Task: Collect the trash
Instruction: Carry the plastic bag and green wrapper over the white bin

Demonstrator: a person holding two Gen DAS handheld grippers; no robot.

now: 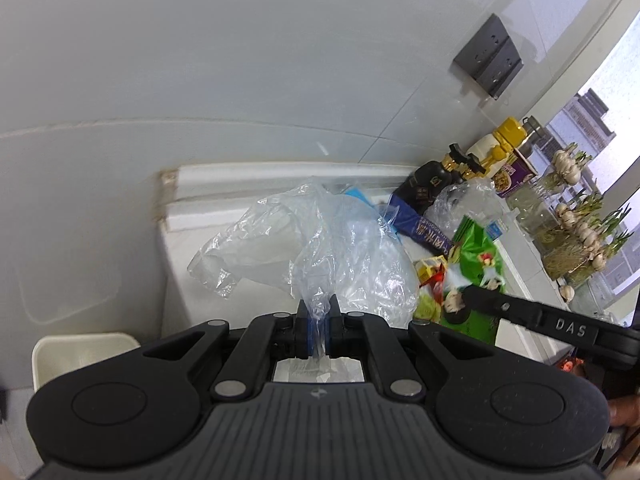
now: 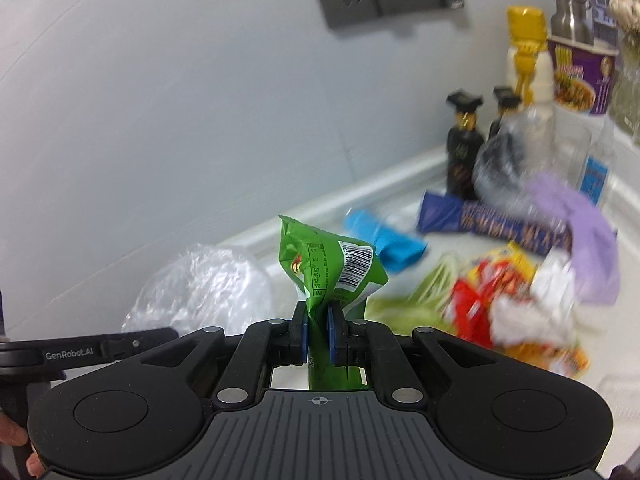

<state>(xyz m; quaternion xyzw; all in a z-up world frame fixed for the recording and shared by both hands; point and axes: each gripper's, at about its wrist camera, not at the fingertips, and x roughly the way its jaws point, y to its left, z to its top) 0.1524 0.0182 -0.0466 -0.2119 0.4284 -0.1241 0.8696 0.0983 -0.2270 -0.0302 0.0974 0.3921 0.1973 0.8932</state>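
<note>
Left claw [image 1: 318, 312] angled down, clamped on clear bag [image 1: 320, 236]; right claw [image 2: 318, 320] pinching green wrapper [image 2: 328, 268], seemingly lifted.

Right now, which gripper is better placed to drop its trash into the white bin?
Left, probably. The white bin sits just beside the left gripper, shut on the clear plastic bag; the right wrist view shows no bin.

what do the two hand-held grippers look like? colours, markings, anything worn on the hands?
Both alike: matte black bodies, ribbed grey top plate with a small crosshair mark, round silver pivot pins on the linkages, blue pads inside black fingers. Left hand-held gripper reads "GenRobot.AI" along its side; right hand-held gripper reads "DAS". No cables visible. Only slivers of the hands show; no sleeve or glove can be made out.
</note>
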